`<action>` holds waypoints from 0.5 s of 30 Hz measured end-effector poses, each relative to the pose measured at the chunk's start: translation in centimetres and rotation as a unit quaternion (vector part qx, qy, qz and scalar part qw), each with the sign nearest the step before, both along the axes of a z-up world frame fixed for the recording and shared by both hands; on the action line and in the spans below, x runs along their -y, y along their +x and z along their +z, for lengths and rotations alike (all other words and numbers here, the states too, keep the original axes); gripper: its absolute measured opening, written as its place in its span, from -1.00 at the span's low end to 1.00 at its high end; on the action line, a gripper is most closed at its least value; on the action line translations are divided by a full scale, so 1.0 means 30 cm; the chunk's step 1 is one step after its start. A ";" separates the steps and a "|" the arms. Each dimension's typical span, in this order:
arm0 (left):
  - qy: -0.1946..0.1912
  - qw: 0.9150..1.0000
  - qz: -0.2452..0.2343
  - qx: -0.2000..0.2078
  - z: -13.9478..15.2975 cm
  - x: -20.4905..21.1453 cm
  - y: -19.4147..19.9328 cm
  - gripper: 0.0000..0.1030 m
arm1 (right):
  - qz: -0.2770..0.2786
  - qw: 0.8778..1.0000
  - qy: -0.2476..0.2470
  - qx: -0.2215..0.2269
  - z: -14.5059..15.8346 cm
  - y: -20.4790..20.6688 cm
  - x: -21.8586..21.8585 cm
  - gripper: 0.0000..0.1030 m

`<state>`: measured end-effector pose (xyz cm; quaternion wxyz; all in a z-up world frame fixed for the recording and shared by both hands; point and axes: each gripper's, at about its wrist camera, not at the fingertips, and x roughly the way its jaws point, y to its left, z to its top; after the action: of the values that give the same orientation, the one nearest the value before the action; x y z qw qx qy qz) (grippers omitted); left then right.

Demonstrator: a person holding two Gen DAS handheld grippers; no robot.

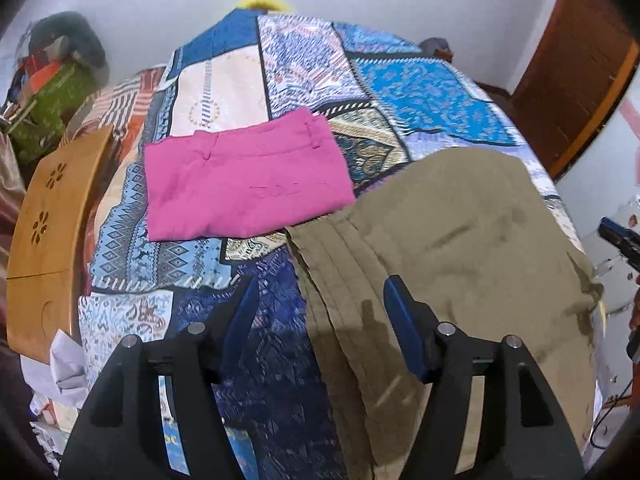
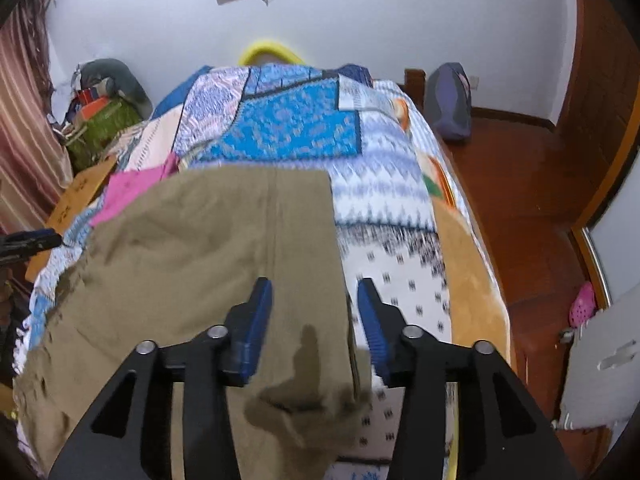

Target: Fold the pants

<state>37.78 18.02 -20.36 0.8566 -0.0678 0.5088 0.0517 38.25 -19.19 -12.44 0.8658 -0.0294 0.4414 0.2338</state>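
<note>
2 pairs of pants lie on a bed under a patchwork quilt (image 1: 280,68) of blue, cream and patterned panels. At the far left, a flat wooden board (image 1: 48,224) with flower-shaped cut-outs rests beside the quilt. Next comes the pink pants (image 1: 244,184), a smooth matte cloth already folded into a neat rectangle, lying flat. Just to their right, with its corner touching or overlapping theirs, spreads the khaki pants (image 1: 452,248), a soft olive-brown fabric with stitched pleats down its left edge and shallow wrinkles; in the right wrist view they (image 2: 208,240) reach from mid-bed to the near edge, with a dark blotch close to the camera.

The left gripper (image 1: 318,308) hovers over the khaki pants' pleated left edge, its 2 blue ribbed pads wide apart and holding nothing. The right gripper (image 2: 314,304) hangs above the same garment's right edge, its jaws also spread with nothing between them; 1 pad sits over khaki cloth, the other over white dotted quilt. A red-brown wooden floor (image 2: 520,184) lies at the right
</note>
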 end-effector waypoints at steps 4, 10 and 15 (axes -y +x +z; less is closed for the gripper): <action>0.012 1.000 -0.004 -0.010 -0.036 -0.010 0.092 0.32 | 0.013 1.000 0.004 -0.001 0.002 0.082 -0.058 -0.08; -0.006 0.999 -0.016 -0.030 -0.129 -0.018 0.177 0.42 | 0.022 1.000 -0.002 -0.016 -0.075 0.228 -0.139 -0.06; -0.015 0.999 -0.023 -0.033 -0.197 -0.009 0.192 0.50 | 0.022 0.999 -0.010 -0.041 -0.165 0.348 -0.184 -0.06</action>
<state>43.53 18.29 -26.27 0.8393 -0.0666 0.5389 0.0266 48.70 -13.68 -17.39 0.8412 -0.0377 0.4783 0.2495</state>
